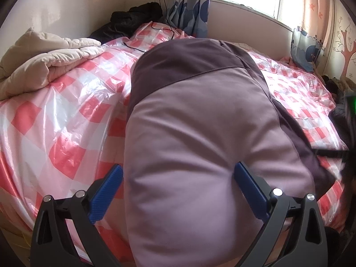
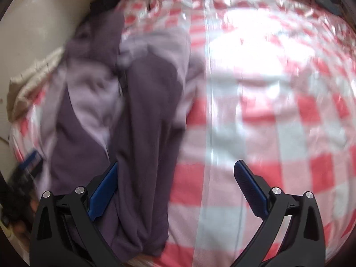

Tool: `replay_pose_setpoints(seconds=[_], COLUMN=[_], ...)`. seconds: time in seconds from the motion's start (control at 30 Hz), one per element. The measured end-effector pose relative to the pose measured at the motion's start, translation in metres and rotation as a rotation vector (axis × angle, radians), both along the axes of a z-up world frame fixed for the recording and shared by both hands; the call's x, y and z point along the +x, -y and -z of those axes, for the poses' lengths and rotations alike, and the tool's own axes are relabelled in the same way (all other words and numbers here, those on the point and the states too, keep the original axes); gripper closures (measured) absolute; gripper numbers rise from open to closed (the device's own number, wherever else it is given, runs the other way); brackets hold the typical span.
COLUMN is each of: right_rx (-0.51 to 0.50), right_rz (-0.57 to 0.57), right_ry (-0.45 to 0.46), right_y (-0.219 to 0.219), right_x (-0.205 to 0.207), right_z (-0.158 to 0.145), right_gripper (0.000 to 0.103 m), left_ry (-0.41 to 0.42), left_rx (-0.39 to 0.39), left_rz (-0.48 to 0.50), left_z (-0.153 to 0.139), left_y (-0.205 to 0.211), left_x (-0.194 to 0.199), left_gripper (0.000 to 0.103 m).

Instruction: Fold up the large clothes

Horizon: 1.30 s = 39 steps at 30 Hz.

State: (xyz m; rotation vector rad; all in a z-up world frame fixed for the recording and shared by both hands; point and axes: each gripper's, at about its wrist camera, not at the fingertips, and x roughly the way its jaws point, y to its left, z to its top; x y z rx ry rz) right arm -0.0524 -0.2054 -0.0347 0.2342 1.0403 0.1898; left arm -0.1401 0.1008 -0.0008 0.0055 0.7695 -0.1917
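Checked plastic sheet [image 2: 267, 111] lies bare from 12 to 3 o'clock; purple garment [image 2: 142, 115] blocks 9 to 11, beige quilt [image 1: 44, 66] beyond

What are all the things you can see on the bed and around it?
Garment: one, lilac with dark purple panels, lying on the bed, between the left tool's fingers.
Plastic sheet: one, pink and white checked, covering the bed.
Quilt: one, beige, bunched at the wall side.
Dark clothing: one black heap, far corner.
Cable: one, black, from the wall socket onto the bed.
Curtains: blue and pink cartoon print, beside the window.
Left tool: black, blue pads, open.
Right tool: same colours, open.
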Motion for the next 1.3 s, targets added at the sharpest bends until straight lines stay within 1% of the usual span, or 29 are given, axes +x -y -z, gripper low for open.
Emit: replay_pose_setpoints(seconds=[0.1, 0.17, 0.2, 0.23, 0.27, 0.3, 0.33, 0.4, 0.43, 0.5, 0.53, 0.57, 0.63, 0.67, 0.7, 0.73, 0.77, 0.8, 0.83, 0.87, 0.9, 0.93, 1.0, 1.07, 1.1, 1.17, 1.23, 1.27, 1.3], right_rx=[0.007, 0.016, 0.012, 0.016, 0.011, 0.001, 0.006, 0.029, 0.043, 0.08, 0.079, 0.069, 0.027, 0.008, -0.007, -0.042, -0.065, -0.078, -0.067, -0.004, 0.057, 0.085, 0.059, 0.036, 0.005, -0.051, -0.068, -0.077, -0.087], right_rz=[0.025, 0.011, 0.004, -0.002, -0.004, -0.007, -0.023, -0.024, -0.019, -0.01, -0.005, -0.003, -0.013, -0.016, -0.008, 0.004, 0.012, 0.014, 0.01, 0.02, 0.05, 0.081, 0.091, 0.078, 0.061, 0.008, -0.029, -0.048, -0.059], right_ry=[0.117, 0.169, 0.181, 0.178, 0.152, 0.123, 0.079, 0.052, 0.054, 0.02, 0.013, 0.031, 0.111, 0.163, 0.195, 0.2, 0.18, 0.138, 0.073, -0.01, -0.026, -0.017, 0.072, 0.136, 0.146, 0.142, 0.13, 0.122, 0.118], right_y=[0.001, -0.007, -0.012, -0.017, -0.025, -0.032, -0.038, -0.038, -0.033, -0.021, -0.019, -0.016, -0.016, -0.015, -0.015, -0.013, -0.013, -0.012, -0.01, -0.001, 0.009, 0.016, 0.018, 0.009, 0.001, -0.019, -0.037, -0.048, -0.053], right_x=[0.03, 0.058, 0.072, 0.087, 0.1, 0.108, 0.118, 0.122, 0.12, 0.116, 0.111, 0.096, 0.067, 0.042, 0.02, -0.004, -0.018, -0.027, -0.031, -0.033, -0.038, -0.045, -0.067, -0.093, -0.102, -0.119, -0.134, -0.141, -0.144], right_z=[-0.04, -0.057, -0.06, -0.057, -0.046, -0.033, -0.012, 0.012, 0.017, 0.016, 0.012, 0.001, -0.026, -0.038, -0.044, -0.041, -0.034, -0.02, -0.001, 0.02, 0.025, 0.021, -0.008, -0.036, -0.044, -0.052, -0.055, -0.054, -0.053], right_gripper=[0.006, 0.006, 0.006, 0.006, 0.006, 0.006, 0.006, 0.006, 0.006, 0.006, 0.006, 0.006, 0.006, 0.006, 0.006, 0.006, 0.006, 0.006, 0.006, 0.006, 0.006, 0.006, 0.006, 0.006, 0.006, 0.006, 0.006, 0.006, 0.006], left_ry=[-0.002, -0.001, -0.001, -0.001, -0.001, 0.0, 0.003, 0.006, 0.003, -0.001, -0.001, -0.004, -0.022, -0.033, -0.044, -0.055, -0.06, -0.063, -0.072, -0.079, -0.083, -0.084, -0.125, -0.128, -0.131, -0.167, -0.201, -0.22, -0.221], left_rx=[-0.001, 0.002, 0.003, 0.003, 0.003, 0.003, 0.0, -0.011, -0.01, 0.009, 0.012, 0.005, -0.03, -0.05, -0.071, -0.093, -0.101, -0.104, -0.1, -0.094, -0.088, -0.08, -0.062, -0.028, -0.014, -0.023, -0.035, -0.024, -0.016], left_rz=[0.002, 0.003, 0.003, 0.004, 0.005, 0.005, 0.006, 0.015, 0.021, 0.024, 0.024, 0.021, 0.011, 0.01, 0.009, 0.008, 0.008, 0.006, 0.009, 0.017, 0.023, 0.022, 0.002, -0.035, -0.052, -0.068, -0.083, -0.089, -0.092], left_z=[0.0, 0.0, 0.0, 0.0, 0.0, 0.0, -0.001, -0.002, -0.002, 0.0, 0.0, 0.0, 0.001, 0.001, 0.002, 0.003, 0.004, 0.005, 0.008, 0.009, 0.01, 0.008, -0.001, -0.017, -0.024, -0.033, -0.038, -0.041, -0.044], left_y=[0.0, 0.001, 0.001, 0.001, 0.001, 0.001, 0.001, 0.001, 0.003, 0.006, 0.007, 0.006, 0.0, -0.003, -0.005, -0.008, -0.009, -0.01, -0.009, -0.007, -0.005, -0.005, -0.01, -0.013, -0.015, -0.017, -0.018, -0.016, -0.016], left_x=[0.0, 0.001, 0.001, 0.001, 0.001, 0.001, 0.001, -0.001, -0.001, -0.001, -0.001, 0.0, 0.003, 0.004, 0.005, 0.006, 0.006, 0.006, 0.008, 0.009, 0.01, 0.009, 0.004, -0.01, -0.017, -0.03, -0.041, -0.05, -0.057], left_gripper=[0.007, 0.007, 0.007, 0.007, 0.007, 0.007, 0.007, 0.007, 0.007, 0.007, 0.007, 0.007, 0.007, 0.007, 0.007, 0.007, 0.007, 0.006, 0.006, 0.006, 0.006, 0.006, 0.006, 0.006, 0.006, 0.006, 0.006, 0.006, 0.006])
